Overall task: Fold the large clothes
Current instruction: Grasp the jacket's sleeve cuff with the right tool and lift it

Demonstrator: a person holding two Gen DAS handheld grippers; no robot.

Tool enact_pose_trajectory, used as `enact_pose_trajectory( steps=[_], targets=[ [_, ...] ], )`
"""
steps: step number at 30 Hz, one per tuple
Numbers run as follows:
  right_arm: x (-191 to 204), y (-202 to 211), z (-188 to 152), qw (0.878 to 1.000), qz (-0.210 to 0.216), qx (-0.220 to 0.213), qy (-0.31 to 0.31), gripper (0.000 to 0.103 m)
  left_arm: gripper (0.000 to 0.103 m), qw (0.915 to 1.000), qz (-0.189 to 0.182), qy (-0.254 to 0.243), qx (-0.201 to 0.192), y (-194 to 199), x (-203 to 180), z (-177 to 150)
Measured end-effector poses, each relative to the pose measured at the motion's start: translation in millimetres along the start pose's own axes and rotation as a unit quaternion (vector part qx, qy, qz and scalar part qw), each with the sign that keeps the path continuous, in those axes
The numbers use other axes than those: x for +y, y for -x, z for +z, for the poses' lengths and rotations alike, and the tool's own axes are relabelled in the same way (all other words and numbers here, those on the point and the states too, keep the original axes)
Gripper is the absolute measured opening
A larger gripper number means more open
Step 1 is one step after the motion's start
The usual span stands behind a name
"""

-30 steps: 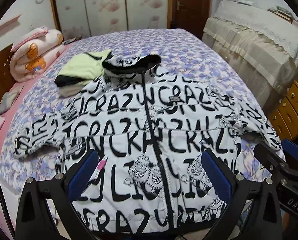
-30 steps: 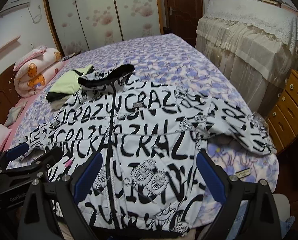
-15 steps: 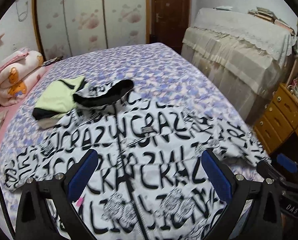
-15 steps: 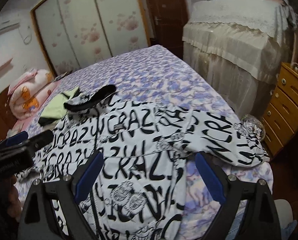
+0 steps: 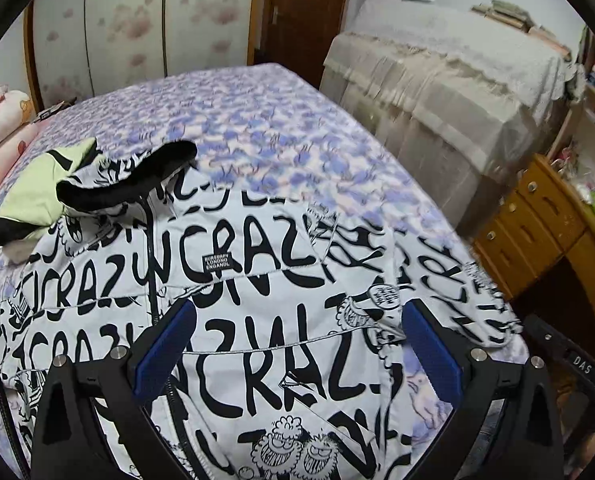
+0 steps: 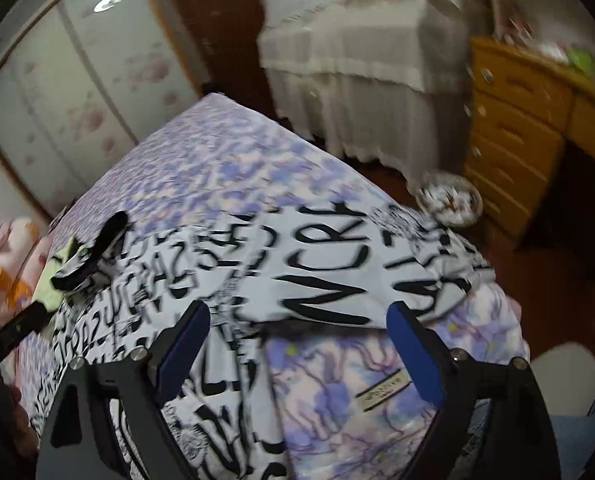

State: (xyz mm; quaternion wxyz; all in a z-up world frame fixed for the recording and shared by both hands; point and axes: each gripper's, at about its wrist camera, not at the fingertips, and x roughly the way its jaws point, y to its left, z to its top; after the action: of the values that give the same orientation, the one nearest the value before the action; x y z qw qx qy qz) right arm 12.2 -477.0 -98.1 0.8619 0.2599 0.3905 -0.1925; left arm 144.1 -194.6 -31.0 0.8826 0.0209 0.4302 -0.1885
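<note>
Left gripper: jaws are being held wide apart, nothing pinched between the blue pads; the jacket is lying beneath them, not gripped. Right gripper: jaws are likewise standing released; they have just been closing slightly, with only cloth and bedspread seen behind the gap.

The jacket, white with black lettering, is being viewed spread front-up on the floral bedspread, zip running down the left-centre of the left wrist frame. Its lower hem is being cut off by the frame's bottom edge and by the gripper body. The sleeve is lying across the centre of the right wrist frame, its cuff reaching the bed's edge at right.

A folded pale-green garment is partly tucked under the black collar, upper left. The right wrist frame is being smeared by motion blur; the drawers at upper right are hard to read.
</note>
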Motion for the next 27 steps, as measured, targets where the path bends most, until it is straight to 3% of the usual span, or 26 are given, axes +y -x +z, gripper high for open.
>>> enact_pose_trajectory(
  steps=[4,7,10,13,19,22,24,27],
  targets=[
    [-33.1,-30.5,-4.5,0.998,-0.011,0.030,-0.046,0.088,0.102,0.9997,-0.010,-0.011,0.018,-30.9,-11.5,-5.2],
    [-60.0,-51.0,-9.6,0.995,-0.005,0.051,-0.089,0.087,0.102,0.9992,0.015,-0.024,0.028,-51.5,-21.5,-8.9],
    [-82.5,-70.8,-15.5,0.989,0.004,0.072,-0.132,0.087,0.095,0.9978,0.014,-0.040,0.051,-72.3,-30.5,-10.2],
    [-105.4,-90.6,-21.3,0.977,0.030,0.094,-0.187,0.087,0.094,0.9967,0.017,-0.049,0.062,-88.4,-37.5,-13.1],
    [-126.8,-114.3,-20.3,0.966,0.034,0.091,-0.240,0.083,0.094,0.9953,0.002,-0.047,0.084,-106.2,-39.4,-19.4],
    [-124.9,-118.2,-11.1,0.968,-0.006,0.087,-0.236,0.044,0.094,0.9952,-0.002,-0.038,0.090,-107.0,-32.9,-21.7],
    [-120.9,-112.9,-1.6,0.971,-0.023,0.070,-0.226,0.008,0.094,0.9952,0.000,-0.031,0.093,-105.0,-24.8,-23.1],
    [-91.3,-79.7,23.4,0.983,-0.041,-0.010,-0.176,0.006,0.094,0.9960,0.008,-0.025,0.086,-95.6,-9.8,-24.8]
  ],
)
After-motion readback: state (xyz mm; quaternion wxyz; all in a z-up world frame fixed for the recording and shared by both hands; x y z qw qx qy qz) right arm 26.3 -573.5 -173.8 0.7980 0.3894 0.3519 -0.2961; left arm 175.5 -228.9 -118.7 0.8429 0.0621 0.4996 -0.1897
